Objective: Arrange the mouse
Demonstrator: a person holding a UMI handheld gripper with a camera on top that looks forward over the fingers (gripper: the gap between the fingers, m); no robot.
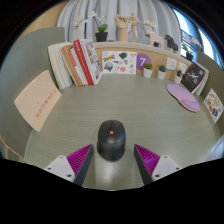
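The gripper (113, 160) has its two fingers spread apart, the magenta pads (79, 158) facing inward at about 7 and 5 o'clock of the view, and nothing is pinched between them. The mouse sits in the gap between the fingertips with clear wood showing at either side, resting on its own on the table.

Going by size: the wooden table (150, 110) fills most of the scene. At 9 to 10 o'clock a tan cardboard envelope (42, 98) lies flat, and beyond it, toward 11 o'clock, a row of books and folders (80, 62) leans upright. A lilac mouse mat (183, 96), elongated, lies at about 2 to 3 o'clock, well apart from the fingers. Small potted plants (148, 71) stand along the back near 1 o'clock.

The mouse (112, 138), dark grey and black, lies dead ahead at 12 o'clock from the fingertips, its long axis running straight along the fingers' line, so its flanks face the pads. In my judgement the grasp only calls for closing on those flanks; the mat at 2 o'clock looks like the likely destination.
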